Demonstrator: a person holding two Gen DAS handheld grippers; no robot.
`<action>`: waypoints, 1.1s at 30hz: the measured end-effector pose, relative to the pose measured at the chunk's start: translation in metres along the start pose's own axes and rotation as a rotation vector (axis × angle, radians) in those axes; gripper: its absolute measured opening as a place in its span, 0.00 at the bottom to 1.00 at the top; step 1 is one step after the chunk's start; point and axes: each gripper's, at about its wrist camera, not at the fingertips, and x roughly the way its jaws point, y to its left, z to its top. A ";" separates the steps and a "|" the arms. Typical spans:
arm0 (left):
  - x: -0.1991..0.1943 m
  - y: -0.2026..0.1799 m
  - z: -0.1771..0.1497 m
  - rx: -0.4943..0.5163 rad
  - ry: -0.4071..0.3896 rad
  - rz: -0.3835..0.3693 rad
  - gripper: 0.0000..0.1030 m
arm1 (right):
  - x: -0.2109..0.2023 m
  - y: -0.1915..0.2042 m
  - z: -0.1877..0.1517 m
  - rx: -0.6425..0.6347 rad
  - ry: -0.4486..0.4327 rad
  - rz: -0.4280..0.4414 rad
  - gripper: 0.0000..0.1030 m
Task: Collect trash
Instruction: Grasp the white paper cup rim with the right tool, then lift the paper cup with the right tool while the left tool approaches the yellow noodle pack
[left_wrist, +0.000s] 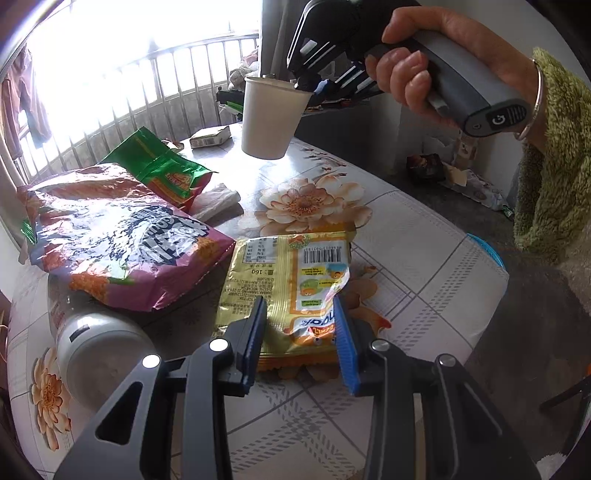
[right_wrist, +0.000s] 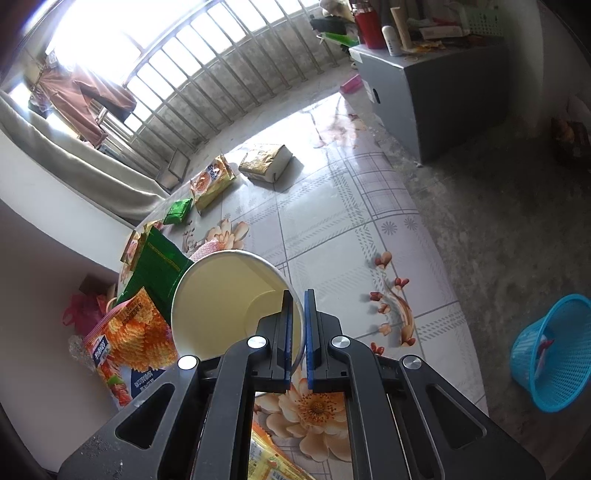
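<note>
My right gripper (right_wrist: 298, 295) is shut on the rim of a white paper cup (right_wrist: 229, 299) and holds it above the table; the cup also shows in the left wrist view (left_wrist: 271, 118), hanging from the right gripper (left_wrist: 306, 86). My left gripper (left_wrist: 301, 308) is open, its blue pads either side of a yellow snack wrapper (left_wrist: 291, 273) that lies flat on the table. A large purple crisp bag (left_wrist: 122, 236) and a green wrapper (left_wrist: 162, 166) lie to the left.
A flower-patterned tablecloth (right_wrist: 332, 221) covers the table. A blue plastic basket (right_wrist: 554, 350) stands on the floor at the right. A tissue pack (right_wrist: 266, 162), small snack packets (right_wrist: 212, 182) and a silver-capped bottle (left_wrist: 99, 350) lie on the table. A grey cabinet (right_wrist: 436, 92) stands behind.
</note>
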 end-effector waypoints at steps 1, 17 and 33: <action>-0.001 0.000 0.000 0.000 -0.001 0.001 0.34 | -0.005 -0.001 -0.002 -0.002 -0.004 0.002 0.04; -0.014 0.004 -0.005 -0.020 -0.045 -0.135 0.36 | -0.072 -0.040 -0.086 0.025 -0.066 -0.011 0.04; -0.015 0.000 -0.007 -0.046 -0.003 -0.146 0.36 | -0.093 -0.075 -0.145 0.155 -0.168 -0.002 0.04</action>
